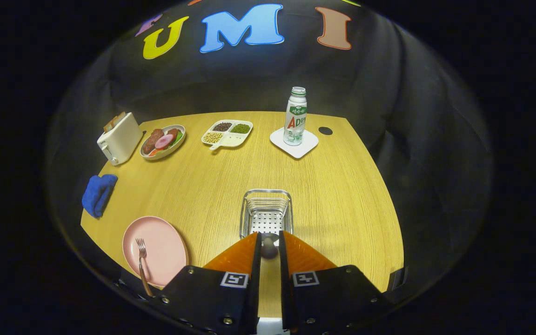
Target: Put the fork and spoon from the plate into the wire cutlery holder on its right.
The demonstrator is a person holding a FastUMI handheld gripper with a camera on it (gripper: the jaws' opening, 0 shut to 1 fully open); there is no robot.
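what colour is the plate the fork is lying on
Pink. The plate with the fork shows best in the gripper view, left of the gripper.

Toaster (119, 138), food plate (163, 141), bean tray (227, 133), blue cloth (98, 194) — bottle (295, 116) on coaster (294, 142).

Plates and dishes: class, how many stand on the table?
4: pink plate with the fork, left of the gripper; food dish by the toaster; divided tray; square white plate under the bottle.
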